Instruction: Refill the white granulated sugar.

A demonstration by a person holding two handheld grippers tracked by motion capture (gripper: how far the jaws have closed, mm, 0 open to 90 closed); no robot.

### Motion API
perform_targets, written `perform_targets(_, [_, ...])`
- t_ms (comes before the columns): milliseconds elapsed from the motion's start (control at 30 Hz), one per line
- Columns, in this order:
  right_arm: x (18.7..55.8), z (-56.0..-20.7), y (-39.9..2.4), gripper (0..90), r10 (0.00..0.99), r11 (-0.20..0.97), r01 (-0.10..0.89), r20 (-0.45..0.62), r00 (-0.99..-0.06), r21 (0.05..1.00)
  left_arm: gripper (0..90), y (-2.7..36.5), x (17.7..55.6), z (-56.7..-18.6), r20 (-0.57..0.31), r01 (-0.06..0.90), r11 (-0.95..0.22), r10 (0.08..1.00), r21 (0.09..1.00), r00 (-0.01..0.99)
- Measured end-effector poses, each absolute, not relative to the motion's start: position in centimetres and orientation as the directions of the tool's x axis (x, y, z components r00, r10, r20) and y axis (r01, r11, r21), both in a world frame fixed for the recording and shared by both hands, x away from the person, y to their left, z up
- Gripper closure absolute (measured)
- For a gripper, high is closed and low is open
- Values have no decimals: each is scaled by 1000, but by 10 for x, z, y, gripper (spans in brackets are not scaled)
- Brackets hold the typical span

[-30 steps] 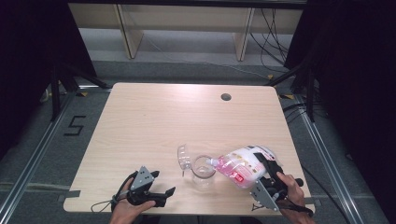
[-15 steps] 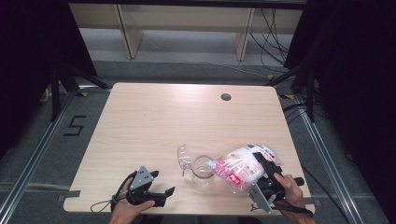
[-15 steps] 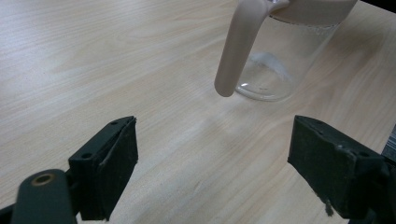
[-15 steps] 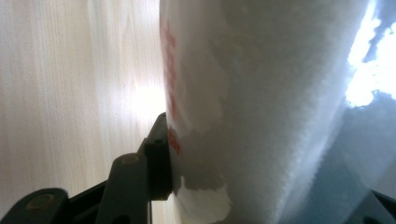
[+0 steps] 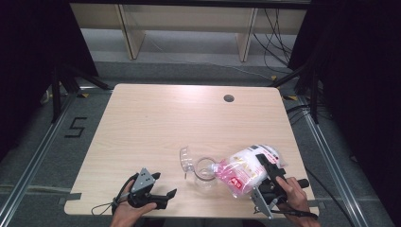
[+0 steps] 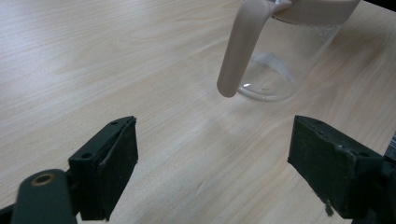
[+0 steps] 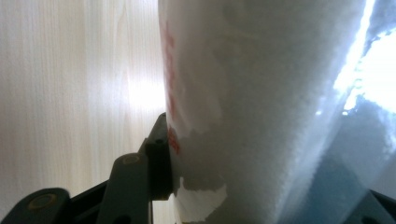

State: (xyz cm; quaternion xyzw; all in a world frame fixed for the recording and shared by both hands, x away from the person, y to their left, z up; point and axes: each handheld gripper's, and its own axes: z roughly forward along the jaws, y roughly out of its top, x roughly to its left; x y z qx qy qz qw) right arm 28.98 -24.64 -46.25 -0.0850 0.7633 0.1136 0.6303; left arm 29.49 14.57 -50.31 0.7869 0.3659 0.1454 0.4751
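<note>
At the table's near edge, the right gripper [image 5: 265,182] clamps a plastic bag [image 5: 243,171] of white granules, tipping its neck toward the clear jug [image 5: 204,172] (a lid [image 5: 186,160] lies just beside it). The left gripper [image 5: 158,197] rests nearby, jaws spread and empty. A clean pour likely needs the neck over the jug's mouth and a slow tilt.

Jug [image 5: 204,173] is standing near the tabletop's [image 5: 165,123] front edge, bag [image 5: 243,170] tilting over it from the right.
</note>
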Motion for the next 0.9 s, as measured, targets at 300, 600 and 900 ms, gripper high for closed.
perform_targets(300, [290,-467,-246,533,34,967,-243,-980,-195,82,153,146,294,-503,-119,438,-279,715,855,689])
perform_targets(600, [291,-464,-245,536,-37,967,-256,-985,-166,7,153,146,294,-504,-124,442,-275,717,854,686])
perform_targets(900, [292,-466,-243,539,-45,966,-258,-987,-157,-3,152,146,294,-504,-110,437,-286,719,853,686])
